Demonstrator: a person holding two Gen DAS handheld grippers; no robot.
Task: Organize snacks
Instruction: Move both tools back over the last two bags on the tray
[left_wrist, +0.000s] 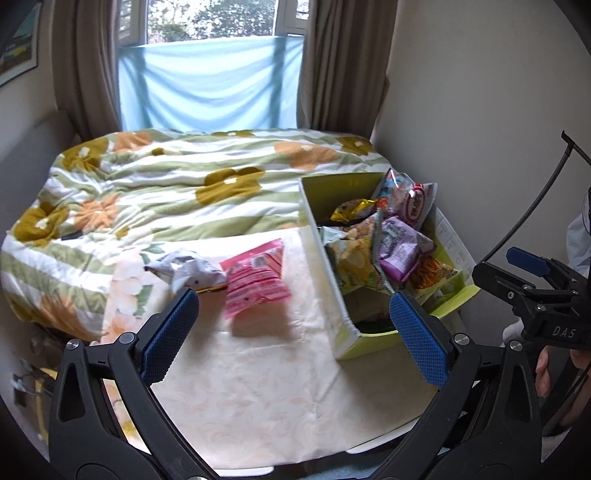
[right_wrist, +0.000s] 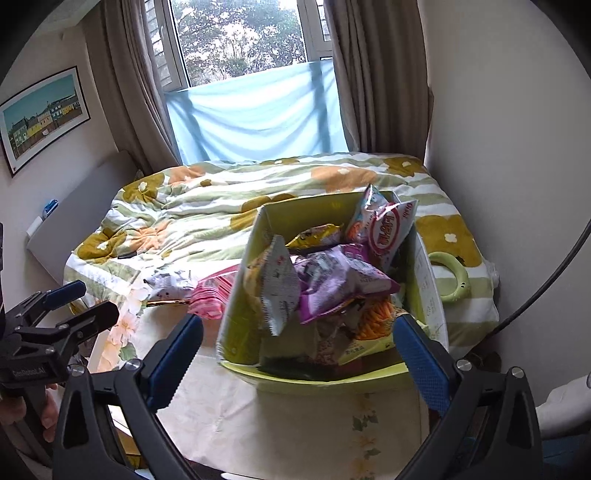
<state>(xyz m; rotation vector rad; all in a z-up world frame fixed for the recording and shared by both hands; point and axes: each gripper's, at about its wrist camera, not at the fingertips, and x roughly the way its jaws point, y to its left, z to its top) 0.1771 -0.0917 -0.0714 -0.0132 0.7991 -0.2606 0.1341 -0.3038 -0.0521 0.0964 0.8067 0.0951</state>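
A green cardboard box (left_wrist: 321, 236) (right_wrist: 236, 314) stands on the cream-clothed table, piled with snack bags: a purple one (left_wrist: 400, 249) (right_wrist: 332, 280), a yellow one (left_wrist: 356, 260) and a red-and-white one (left_wrist: 419, 205) (right_wrist: 388, 230). Left of the box a pink bag (left_wrist: 256, 282) (right_wrist: 210, 297) and a grey-white bag (left_wrist: 184, 269) (right_wrist: 170, 282) lie on the cloth. My left gripper (left_wrist: 291, 334) hangs open above the table, in front of the pink bag. My right gripper (right_wrist: 301, 362) stands wide open in front of the box, nothing between its fingers.
Behind the table is a bed with a flowered quilt (left_wrist: 166, 192) (right_wrist: 207, 206). A wall (left_wrist: 480, 147) runs close along the box's right side. A green ring (right_wrist: 448, 277) lies on the quilt right of the box. The table's near edge (left_wrist: 369, 446) shows low down.
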